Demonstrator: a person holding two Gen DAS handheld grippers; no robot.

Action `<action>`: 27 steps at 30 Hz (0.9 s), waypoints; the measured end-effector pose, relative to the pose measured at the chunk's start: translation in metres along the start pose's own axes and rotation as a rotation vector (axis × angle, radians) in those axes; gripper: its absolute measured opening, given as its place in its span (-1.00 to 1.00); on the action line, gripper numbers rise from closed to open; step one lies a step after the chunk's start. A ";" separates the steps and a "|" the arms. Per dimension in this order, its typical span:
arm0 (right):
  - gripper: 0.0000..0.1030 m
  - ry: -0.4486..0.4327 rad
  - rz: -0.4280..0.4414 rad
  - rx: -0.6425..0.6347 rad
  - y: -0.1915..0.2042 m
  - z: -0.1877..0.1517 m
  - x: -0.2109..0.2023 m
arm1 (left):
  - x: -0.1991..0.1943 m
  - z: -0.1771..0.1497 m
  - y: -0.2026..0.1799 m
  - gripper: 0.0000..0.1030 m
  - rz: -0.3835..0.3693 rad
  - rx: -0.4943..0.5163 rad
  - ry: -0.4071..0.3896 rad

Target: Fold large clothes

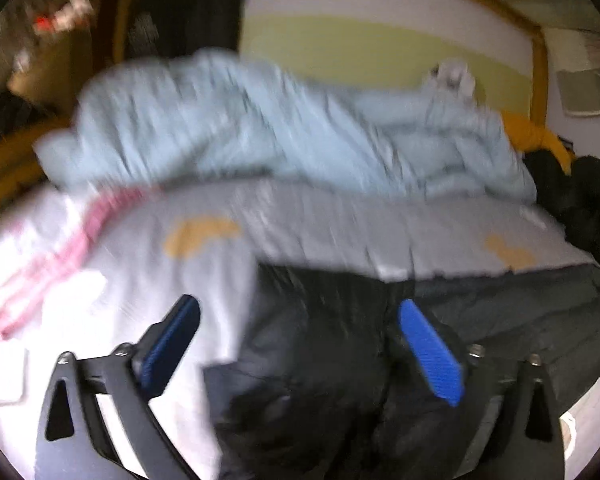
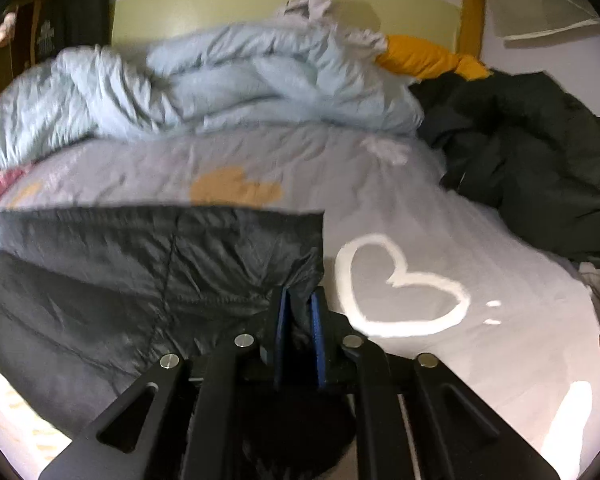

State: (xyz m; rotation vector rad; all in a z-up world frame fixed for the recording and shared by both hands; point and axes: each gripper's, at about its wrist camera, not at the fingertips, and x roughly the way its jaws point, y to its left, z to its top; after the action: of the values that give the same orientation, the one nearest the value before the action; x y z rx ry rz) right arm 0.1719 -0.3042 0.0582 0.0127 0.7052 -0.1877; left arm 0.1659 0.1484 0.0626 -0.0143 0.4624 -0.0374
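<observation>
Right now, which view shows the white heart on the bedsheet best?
The right wrist view: the white heart lies whole and sharp on the bedsheet, beside the dark garment. The left wrist view is blurred and shows no heart.

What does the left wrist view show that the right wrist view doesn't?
Left wrist only: the left gripper open above the black garment, and a pink striped cloth.

Right wrist only: the right gripper shut on that garment's edge, a white heart on the bedsheet, and a dark jacket pile.

Both: the light blue duvet.
</observation>
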 end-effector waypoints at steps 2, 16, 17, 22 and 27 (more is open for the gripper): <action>-0.26 -0.066 0.013 0.018 -0.004 0.006 -0.019 | -0.027 0.009 -0.004 0.96 -0.002 0.031 -0.076; 0.97 -0.117 0.273 -0.045 0.050 0.034 -0.054 | 0.008 0.001 -0.050 1.00 -0.246 0.116 0.179; 0.97 -0.062 0.290 -0.031 0.052 0.035 -0.041 | 0.020 0.002 -0.045 1.00 -0.233 0.077 0.208; 0.97 0.272 0.274 0.091 0.048 0.021 0.039 | 0.065 -0.004 -0.034 0.99 -0.121 0.014 0.330; 0.97 0.299 0.253 0.082 0.052 0.016 0.065 | 0.093 -0.014 -0.031 1.00 -0.080 0.025 0.386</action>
State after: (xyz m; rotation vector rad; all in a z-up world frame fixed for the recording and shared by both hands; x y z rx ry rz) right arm 0.2396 -0.2646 0.0254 0.2113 0.9851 0.0293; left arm 0.2418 0.1138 0.0093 -0.0012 0.8473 -0.1264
